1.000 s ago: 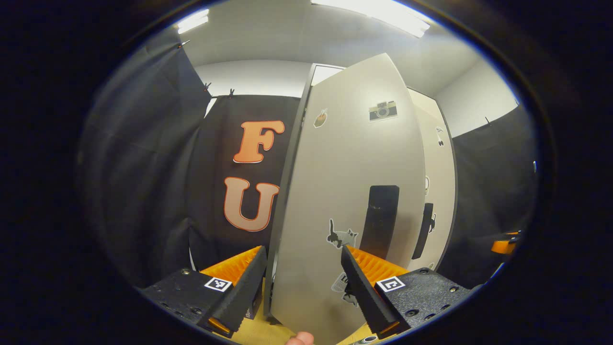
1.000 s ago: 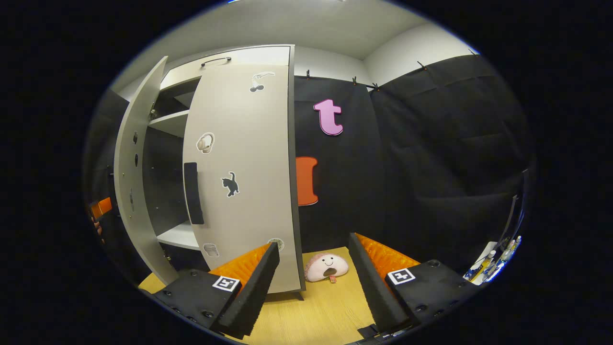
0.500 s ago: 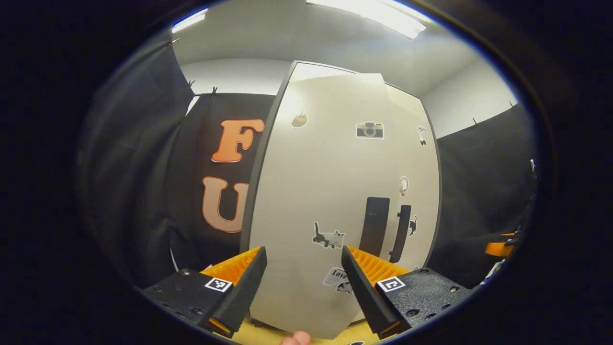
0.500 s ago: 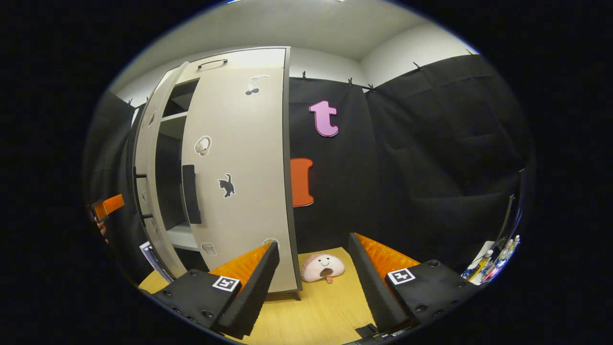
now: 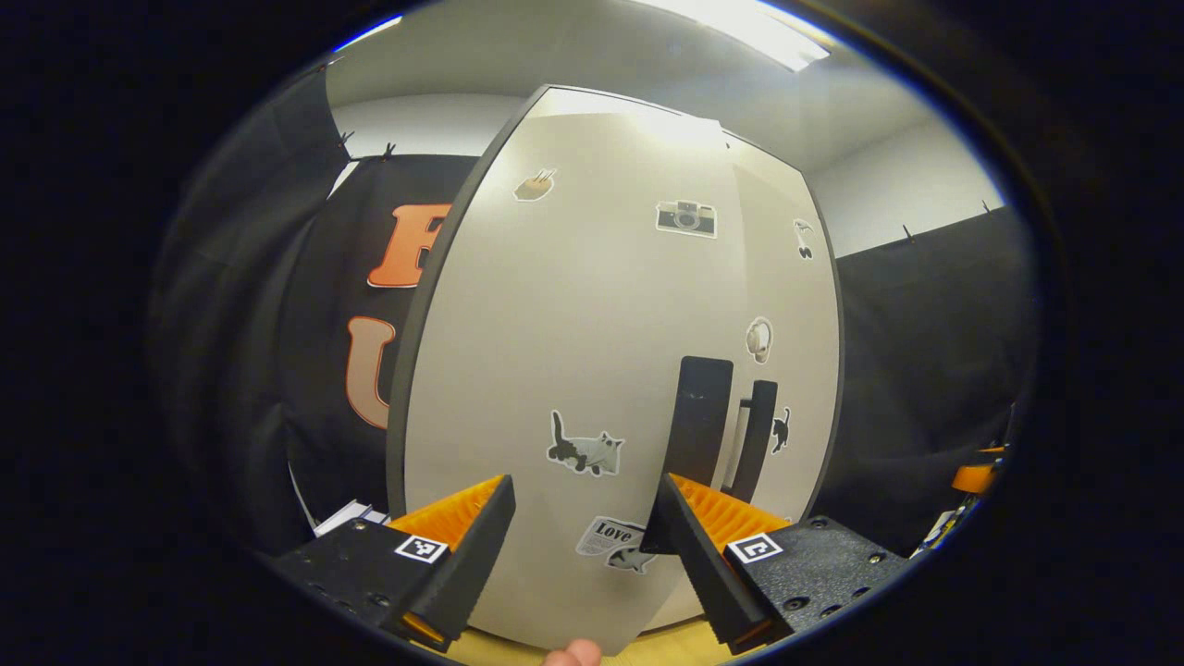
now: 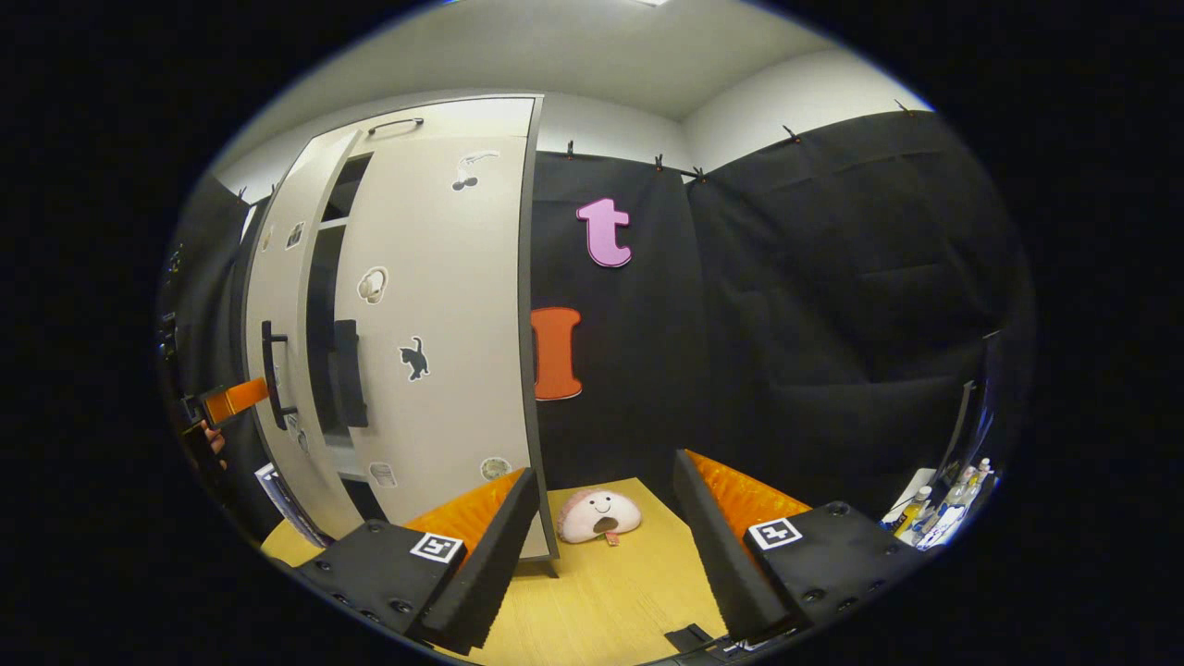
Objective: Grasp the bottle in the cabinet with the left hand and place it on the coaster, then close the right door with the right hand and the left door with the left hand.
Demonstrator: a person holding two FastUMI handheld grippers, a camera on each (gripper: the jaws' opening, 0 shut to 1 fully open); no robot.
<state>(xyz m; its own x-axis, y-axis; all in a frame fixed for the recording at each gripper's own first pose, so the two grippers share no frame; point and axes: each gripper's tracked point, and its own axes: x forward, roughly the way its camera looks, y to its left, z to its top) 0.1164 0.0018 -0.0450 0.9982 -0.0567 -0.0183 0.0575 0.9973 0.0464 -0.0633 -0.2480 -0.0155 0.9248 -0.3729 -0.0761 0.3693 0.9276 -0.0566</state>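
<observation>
left hand-held gripper (image 5: 578, 546): we see jaws apart, empty, right up at the left door (image 5: 564, 370)
left door: nearly shut, narrow gap by the right door (image 6: 435, 314)
right hand-held gripper (image 6: 606, 546): spread wide, empty, over the worktop (image 6: 610, 592)
bottle: we can't place it

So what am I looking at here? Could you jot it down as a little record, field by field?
Place: booth with a pale cupboard standing on a wooden table
Left door: nearly closed, a narrow dark gap beside the right door
Right door: closed
Left tongs: open, empty, close to the left door's front
Right tongs: open, empty, apart from the cupboard
Handles: one dark bar on each door
Stickers: cats, a camera and others on the doors
Other: pink plush toy on the table beside the cupboard
</observation>
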